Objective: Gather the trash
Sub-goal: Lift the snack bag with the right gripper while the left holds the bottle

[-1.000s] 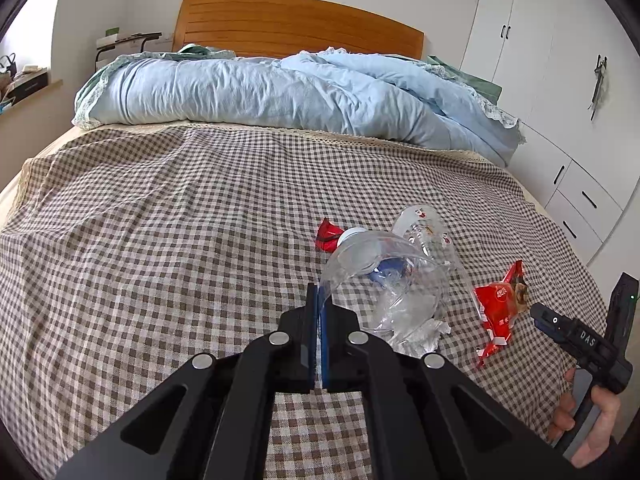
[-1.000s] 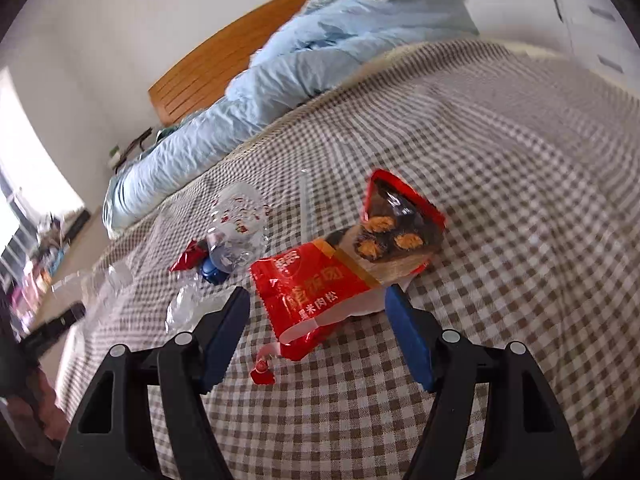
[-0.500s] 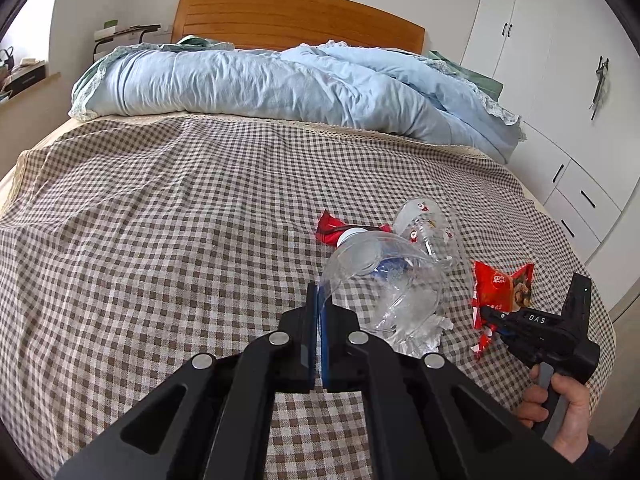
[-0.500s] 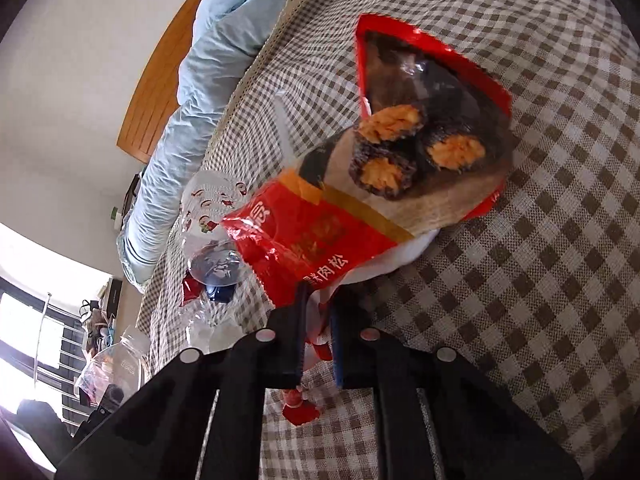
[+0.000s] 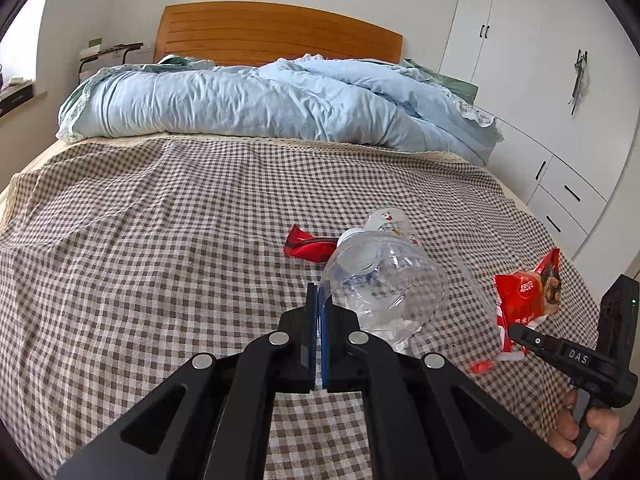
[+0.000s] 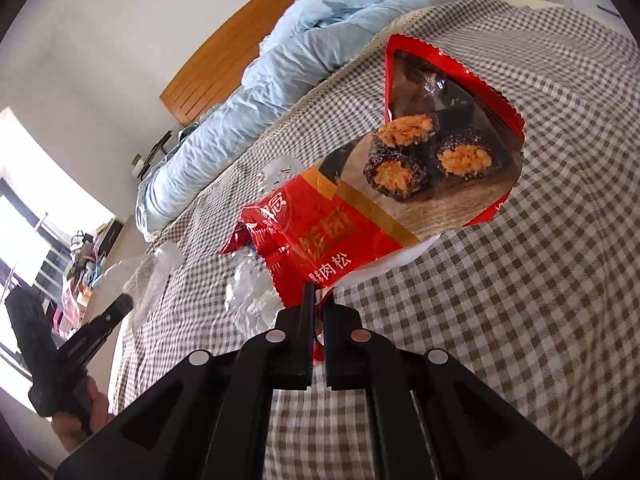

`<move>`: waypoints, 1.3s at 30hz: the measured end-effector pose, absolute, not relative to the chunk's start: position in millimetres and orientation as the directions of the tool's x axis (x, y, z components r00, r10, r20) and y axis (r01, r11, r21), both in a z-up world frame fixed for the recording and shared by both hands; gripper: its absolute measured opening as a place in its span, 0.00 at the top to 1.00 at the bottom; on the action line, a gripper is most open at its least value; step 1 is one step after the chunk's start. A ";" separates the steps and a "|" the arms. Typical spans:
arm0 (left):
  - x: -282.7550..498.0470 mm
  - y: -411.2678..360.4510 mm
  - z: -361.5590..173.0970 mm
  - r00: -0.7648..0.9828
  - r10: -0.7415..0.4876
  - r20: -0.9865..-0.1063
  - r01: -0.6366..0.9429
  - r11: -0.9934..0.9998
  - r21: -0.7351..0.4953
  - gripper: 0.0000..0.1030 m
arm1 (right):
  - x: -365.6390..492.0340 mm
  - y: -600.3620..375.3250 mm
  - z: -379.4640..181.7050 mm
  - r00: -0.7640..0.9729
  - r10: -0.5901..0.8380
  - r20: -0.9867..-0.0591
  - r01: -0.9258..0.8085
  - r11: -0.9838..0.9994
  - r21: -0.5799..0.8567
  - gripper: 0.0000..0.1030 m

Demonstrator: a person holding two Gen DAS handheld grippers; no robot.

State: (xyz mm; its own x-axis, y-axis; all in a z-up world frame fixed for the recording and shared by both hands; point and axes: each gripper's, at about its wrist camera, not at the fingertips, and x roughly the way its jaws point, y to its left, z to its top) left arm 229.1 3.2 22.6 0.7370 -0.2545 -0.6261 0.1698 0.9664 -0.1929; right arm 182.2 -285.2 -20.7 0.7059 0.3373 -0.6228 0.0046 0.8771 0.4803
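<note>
My left gripper [image 5: 319,300] is shut on the rim of a clear plastic bag [image 5: 384,280] that holds a crushed clear bottle, and lifts it above the checked bedspread [image 5: 160,240]. My right gripper [image 6: 317,300] is shut on the lower edge of a red snack wrapper [image 6: 360,216] and holds it off the bed; the wrapper also shows in the left wrist view [image 5: 528,292]. A small red wrapper [image 5: 308,244] and a clear printed cup [image 5: 390,220] lie on the bed beyond the bag.
A rumpled blue duvet [image 5: 260,104] lies along the wooden headboard [image 5: 280,36]. White wardrobe and drawers [image 5: 560,160] stand right of the bed. A window and cluttered sill [image 6: 48,248] are on the left side.
My right gripper closed on the red snack wrapper and lifted it off the bed. My left gripper stayed shut on the clear bag and shifted slightly.
</note>
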 end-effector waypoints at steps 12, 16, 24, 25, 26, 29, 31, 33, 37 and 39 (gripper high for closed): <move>211.9 -29.6 32.2 0.738 -0.298 -0.606 0.257 0.954 -0.157 1.00 | 62.2 -298.9 -21.8 0.666 0.170 -0.727 -0.100 0.985 0.140 0.95; 208.0 -38.7 32.5 0.733 -0.307 -0.606 0.276 0.950 -0.148 1.00 | 48.5 -316.1 -35.4 0.627 0.177 -0.759 -0.082 0.983 0.161 0.76; 201.8 -55.8 30.2 0.724 -0.318 -0.612 0.310 0.943 -0.124 1.00 | 65.3 -369.7 -50.0 0.703 0.269 -0.658 0.097 0.881 0.463 0.36; 202.3 -56.4 29.6 0.723 -0.317 -0.614 0.310 0.943 -0.121 1.00 | 72.2 -375.2 -52.7 0.712 0.293 -0.639 0.112 0.850 0.514 0.36; 202.5 -56.6 29.0 0.722 -0.316 -0.615 0.310 0.943 -0.120 1.00 | 79.3 -380.4 -55.3 0.714 0.301 -0.632 0.138 0.825 0.548 0.36; 203.1 -55.1 28.0 0.722 -0.314 -0.616 0.307 0.944 -0.122 1.00 | 97.6 -393.8 -67.6 0.705 0.311 -0.638 0.229 0.751 0.619 0.36; 203.7 -54.3 27.8 0.722 -0.315 -0.616 0.305 0.944 -0.125 1.00 | 105.7 -396.8 -74.6 0.713 0.318 -0.625 0.256 0.712 0.654 0.40; 204.6 -54.1 26.7 0.719 -0.317 -0.618 0.306 0.943 -0.127 1.00 | 111.3 -394.6 -77.2 0.707 0.284 -0.648 0.281 0.727 0.626 0.67; 204.4 -55.5 26.1 0.714 -0.326 -0.619 0.315 0.940 -0.132 1.00 | 121.3 -392.8 -81.4 0.704 0.299 -0.644 0.269 0.727 0.632 1.00; 203.3 -56.9 26.9 0.716 -0.327 -0.617 0.318 0.939 -0.129 1.00 | 120.4 -389.5 -72.0 0.726 0.289 -0.624 0.250 0.735 0.630 1.00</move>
State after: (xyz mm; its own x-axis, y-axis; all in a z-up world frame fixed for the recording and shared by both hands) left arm 203.3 -56.9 26.9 0.7161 -0.3271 -0.6166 0.3180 0.9393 -0.1289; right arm 120.4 -389.5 -72.0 0.7260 0.2888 -0.6241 0.2496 0.7351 0.6304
